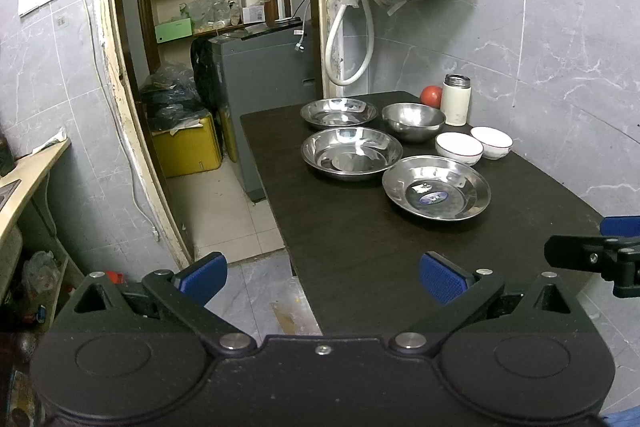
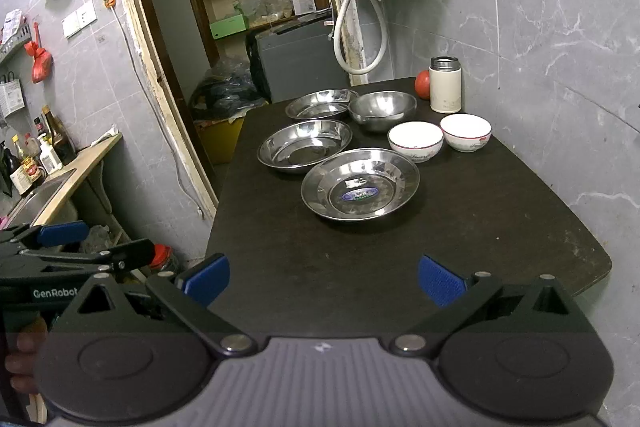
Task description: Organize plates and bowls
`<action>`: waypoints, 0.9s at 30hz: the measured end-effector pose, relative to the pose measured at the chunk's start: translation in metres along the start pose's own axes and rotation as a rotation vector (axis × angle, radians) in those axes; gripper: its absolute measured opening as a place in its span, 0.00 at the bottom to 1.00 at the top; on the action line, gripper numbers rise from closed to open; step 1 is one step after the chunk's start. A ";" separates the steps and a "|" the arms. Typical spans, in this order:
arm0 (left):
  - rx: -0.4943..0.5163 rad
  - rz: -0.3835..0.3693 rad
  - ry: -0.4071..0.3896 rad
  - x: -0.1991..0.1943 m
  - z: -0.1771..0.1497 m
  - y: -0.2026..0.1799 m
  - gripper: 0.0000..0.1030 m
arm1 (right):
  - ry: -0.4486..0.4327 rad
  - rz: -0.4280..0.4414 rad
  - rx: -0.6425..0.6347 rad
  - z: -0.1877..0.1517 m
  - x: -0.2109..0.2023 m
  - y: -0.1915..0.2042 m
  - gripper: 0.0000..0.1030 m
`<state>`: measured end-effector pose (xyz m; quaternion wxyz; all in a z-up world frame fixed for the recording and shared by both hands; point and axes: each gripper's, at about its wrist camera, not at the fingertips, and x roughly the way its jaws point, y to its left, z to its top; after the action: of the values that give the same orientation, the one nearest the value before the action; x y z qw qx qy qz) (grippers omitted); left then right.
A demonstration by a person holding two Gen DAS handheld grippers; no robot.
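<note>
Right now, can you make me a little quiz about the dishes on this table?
1. True or false: both white bowls are stacked inside each other.
2. How many shiny steel plates lie on the dark table?
A. one
B. three
C. five
3. Fill in: the red fruit sits beside the white ____.

Extra look: the left tongs and right tongs are both open and hold nothing.

Key: 1 false, they stand side by side. 2 B, plus one deep steel bowl. 3 flask.
</note>
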<state>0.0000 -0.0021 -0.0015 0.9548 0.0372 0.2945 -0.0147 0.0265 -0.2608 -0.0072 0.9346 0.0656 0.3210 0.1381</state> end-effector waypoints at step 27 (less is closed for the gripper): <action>0.006 -0.005 -0.006 -0.003 0.004 -0.006 0.99 | -0.011 -0.011 -0.022 0.001 -0.002 0.005 1.00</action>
<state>-0.0005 -0.0082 0.0027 0.9555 0.0390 0.2918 -0.0180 0.0243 -0.2571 -0.0043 0.9379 0.0543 0.3146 0.1361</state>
